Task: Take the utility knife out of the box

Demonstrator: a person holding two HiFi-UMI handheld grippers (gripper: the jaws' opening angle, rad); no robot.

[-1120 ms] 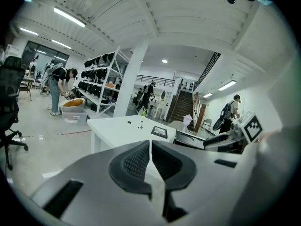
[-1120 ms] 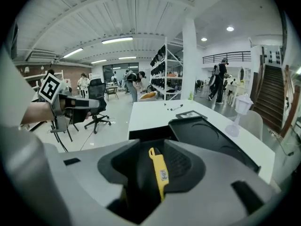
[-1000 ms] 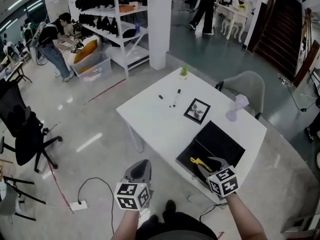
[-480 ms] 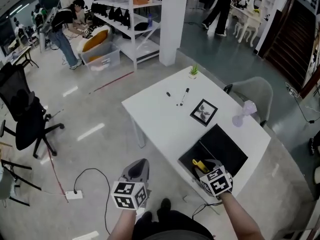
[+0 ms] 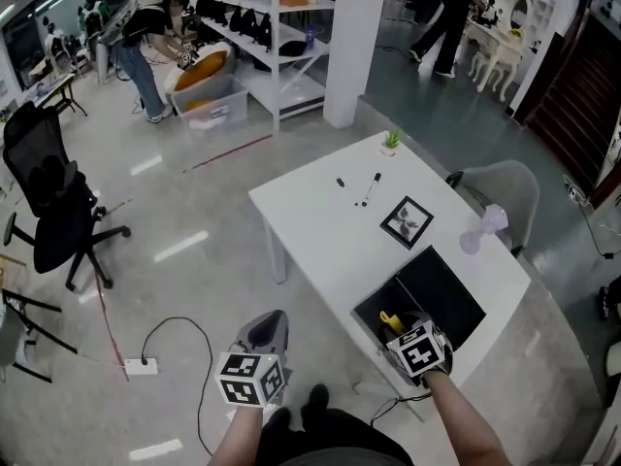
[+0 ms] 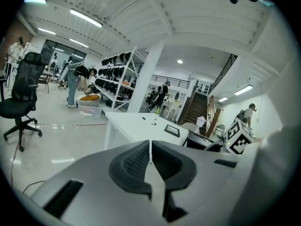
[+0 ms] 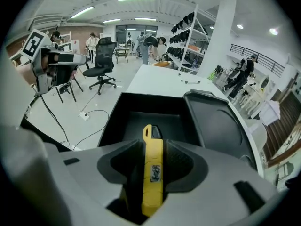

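A black box (image 5: 372, 309) lies open at the near end of the white table (image 5: 320, 231), its lid (image 5: 441, 294) folded flat to the right. A yellow utility knife (image 5: 390, 320) lies inside it. My right gripper (image 5: 400, 332) points steeply down into the box. In the right gripper view the knife (image 7: 153, 171) runs lengthwise between the jaws of the right gripper (image 7: 153, 160); the jaws are opening, and a dark gap shows beside the left pad. My left gripper (image 5: 270, 324) hangs over the floor left of the table, its jaws of the left gripper (image 6: 150, 160) shut and empty.
On the table lie a framed picture (image 5: 407, 222), a marker (image 5: 370, 189), a small plant (image 5: 392, 141) and a pale purple fan (image 5: 482, 229). A grey chair (image 5: 500, 187) stands behind it. A black office chair (image 5: 53, 212) and a power strip (image 5: 141, 365) with its cable are on the floor at left.
My right gripper has sunk into the box and tipped down over the knife. The left gripper has shifted only slightly. The head view has shifted, so the table sits further right.
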